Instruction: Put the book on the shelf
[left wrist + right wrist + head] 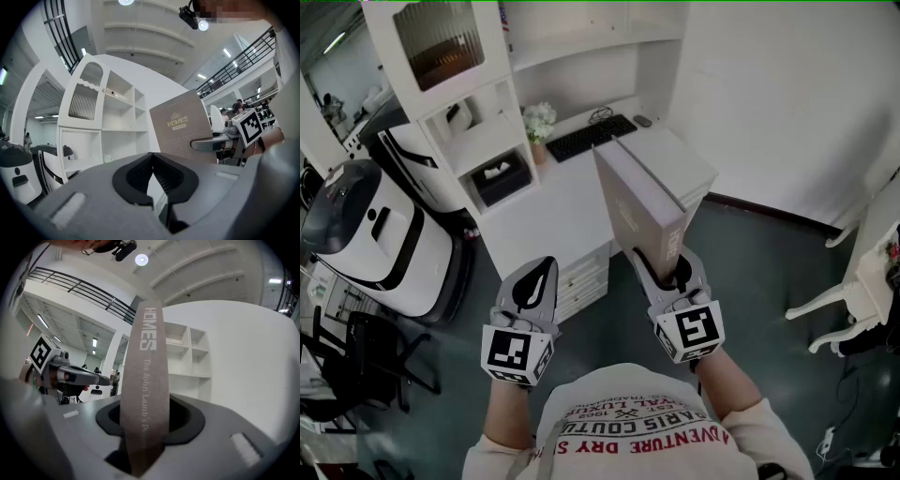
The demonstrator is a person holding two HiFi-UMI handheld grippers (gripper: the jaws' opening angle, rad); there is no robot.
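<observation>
**Operator:** Where is the book?

**Spotter:** The book [637, 202] is in your right gripper [666, 270]. It is up in the air and touches no furniture. From your head camera its far end shows over the right end of the desk [553, 202], past the front edge.

**Operator:** How do the jaws sit on it?

**Spotter:** In the right gripper view the two pads press on the covers at the book's near end, one from each side. They stand partly apart, as wide as the book is thick. The spine faces you, and "HOMES" is printed along it. The book stands on edge and reaches forward, away from you.

**Operator:** And my left gripper?

**Spotter:** Your left gripper [534, 281] is level, just beside the right one. Its jaws are closed together at the tips and nothing is between them. In its own view you see the book's front cover off to the right, with your right gripper clamped on it.

**Operator:** What is in front of me?

**Spotter:** The white shelf unit [581, 56] stands along the desk's back edge. Its open compartments are ahead of the book and apart from it. A keyboard [591, 137] lies near that back edge, with a mouse [643, 121] just to its right. A small bunch of flowers [538, 122] stands at the keyboard's left end, next to the shelf's side cabinet.
</observation>
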